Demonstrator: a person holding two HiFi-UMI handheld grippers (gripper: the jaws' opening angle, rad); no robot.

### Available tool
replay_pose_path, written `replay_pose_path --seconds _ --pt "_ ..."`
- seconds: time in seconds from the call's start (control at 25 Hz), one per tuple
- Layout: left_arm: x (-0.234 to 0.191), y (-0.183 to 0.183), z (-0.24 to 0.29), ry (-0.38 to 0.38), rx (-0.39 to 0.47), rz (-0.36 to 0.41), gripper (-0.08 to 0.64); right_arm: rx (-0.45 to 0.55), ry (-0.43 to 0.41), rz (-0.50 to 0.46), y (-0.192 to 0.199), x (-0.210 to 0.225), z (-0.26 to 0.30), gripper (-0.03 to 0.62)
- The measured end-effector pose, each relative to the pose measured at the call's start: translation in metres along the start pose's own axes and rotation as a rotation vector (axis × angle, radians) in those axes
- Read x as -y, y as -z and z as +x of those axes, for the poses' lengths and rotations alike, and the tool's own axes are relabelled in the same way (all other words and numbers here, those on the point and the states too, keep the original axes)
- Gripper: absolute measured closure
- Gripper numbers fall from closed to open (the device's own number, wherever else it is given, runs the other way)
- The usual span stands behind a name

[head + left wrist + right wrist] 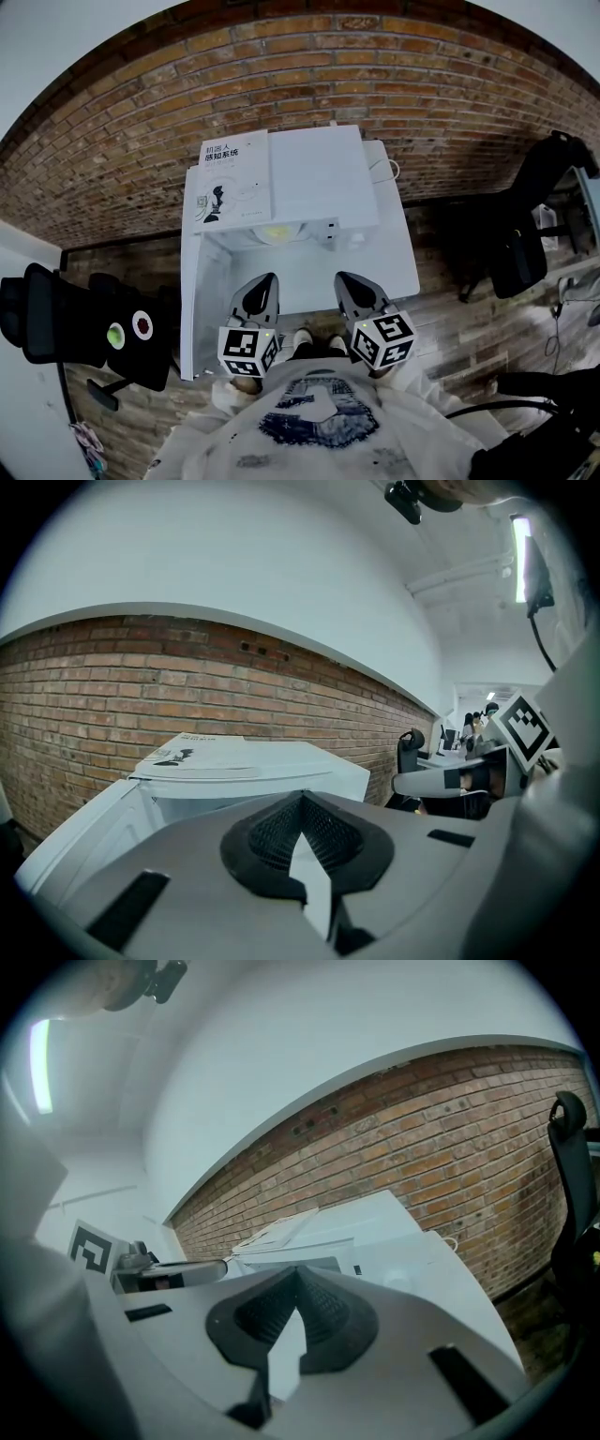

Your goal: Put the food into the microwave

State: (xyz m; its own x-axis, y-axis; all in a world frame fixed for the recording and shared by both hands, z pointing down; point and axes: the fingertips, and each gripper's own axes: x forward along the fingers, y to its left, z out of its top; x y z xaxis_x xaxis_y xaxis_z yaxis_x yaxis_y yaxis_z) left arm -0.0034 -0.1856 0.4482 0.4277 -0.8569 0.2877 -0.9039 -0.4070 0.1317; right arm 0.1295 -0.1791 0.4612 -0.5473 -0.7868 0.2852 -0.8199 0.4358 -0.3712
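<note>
Brick wall (112, 122) runs across the far side, and the white surface (398, 267) is pushed up against it. The white microwave (314, 178) sits on the far part of the surface. Its door (202, 300) is swung open to the left and reaches toward the person, so the cavity is clear for loading. A book (232, 178) lies flat on the left half of the microwave's top, just stored there and out of the door's way.

The left gripper (266, 283) and right gripper (350, 281) are held side by side at the near edge of the surface, close to the person's body and pointing toward the microwave. This looks like a rest or ready pose, not a reach. Left fingers (272, 832) are closed tip to tip with nothing between them. Right fingers (328, 1316) are the same, pressed together and empty.

The food (277, 231) is probably the pale yellow round thing just inside the cavity mouth, but it is too small to tell whether it is a dish or the food itself. It lies far of both finger pairs and well apart from them, nearer the left gripper's line. Neither gripper touches it, so by this reading the loading looks done.
</note>
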Motion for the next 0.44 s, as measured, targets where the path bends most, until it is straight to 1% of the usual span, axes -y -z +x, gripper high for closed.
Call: replay_pose_path --seconds 0.44 --pt "-0.0001 0.0066 0.0007 -0.002 -0.007 -0.011 0.552 -0.008 -0.005 0.000 0.0060 0.0000 0.0001 0.578"
